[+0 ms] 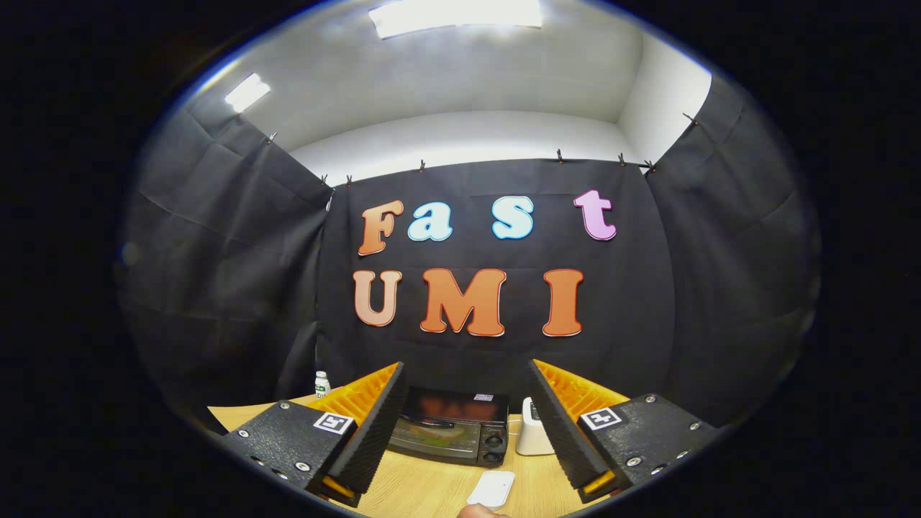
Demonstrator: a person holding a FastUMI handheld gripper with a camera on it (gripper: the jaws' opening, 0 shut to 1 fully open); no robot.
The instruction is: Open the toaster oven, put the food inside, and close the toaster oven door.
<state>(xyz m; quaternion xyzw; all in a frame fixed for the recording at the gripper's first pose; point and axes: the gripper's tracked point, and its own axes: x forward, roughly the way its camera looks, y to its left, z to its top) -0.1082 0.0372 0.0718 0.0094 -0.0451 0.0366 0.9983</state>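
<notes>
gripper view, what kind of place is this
Probably a recording booth, not a kitchen: black cloth walls clipped up around a wooden table holding a toaster oven. The tool is open, holding nothing.

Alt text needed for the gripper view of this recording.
Open tongs hover above a wooden table, aimed at a closed black toaster oven beyond the fingers. A white box stands beside the oven, a flat white object lies nearer, and a small bottle stands farther back.

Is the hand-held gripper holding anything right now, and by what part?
Nothing is held. The hand-held gripper is open, its fingers wide apart, with the toaster oven well beyond them on the table, door shut.
</notes>
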